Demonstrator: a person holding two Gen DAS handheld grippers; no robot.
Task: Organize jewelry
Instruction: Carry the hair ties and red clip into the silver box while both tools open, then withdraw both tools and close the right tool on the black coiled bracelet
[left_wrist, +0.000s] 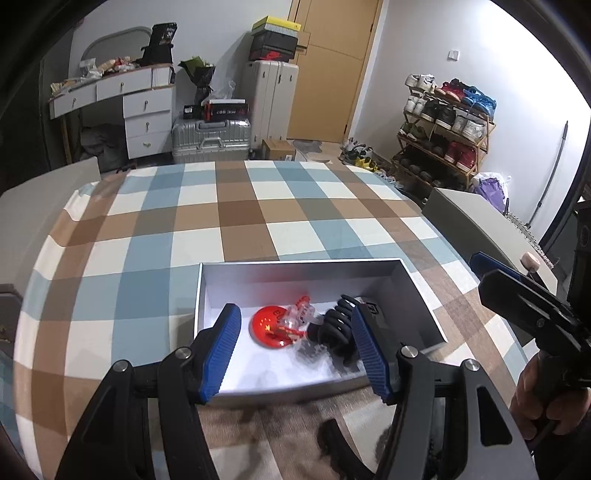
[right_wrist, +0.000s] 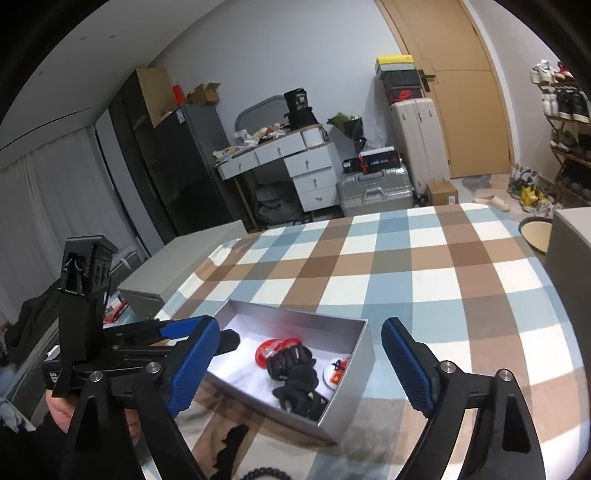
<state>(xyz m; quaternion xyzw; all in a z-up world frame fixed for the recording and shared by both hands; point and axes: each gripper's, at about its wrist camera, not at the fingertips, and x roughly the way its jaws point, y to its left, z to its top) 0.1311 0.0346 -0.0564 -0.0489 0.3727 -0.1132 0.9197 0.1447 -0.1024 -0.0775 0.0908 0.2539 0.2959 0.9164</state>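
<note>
- My left gripper (left_wrist: 295, 347) hangs over the near edge of the grey box (left_wrist: 417, 291), its blue pads spread with nothing between them; the things seen in the gap lie below, on the box floor.
- My right gripper (right_wrist: 299, 363) stands wide apart too, empty, over the box's near right corner.
- The box sits at the near edge of the checked tablecloth (left_wrist: 236, 206), its lid off.
- Inside it a black claw hair clip (left_wrist: 338, 325) lies towards the near right corner, partly hidden behind my left gripper's right pad.
- Beside it, towards the middle of the box floor, lies a red round piece (left_wrist: 264, 326) with a clear-and-red ornament (left_wrist: 299, 314) over it; blur keeps me from telling what either is.
- From the right wrist view another small white and red item (right_wrist: 336, 373) shows by the right wall, too small to name.
- Dark beads (right_wrist: 264, 472) are cut off at that view's bottom edge.
</note>
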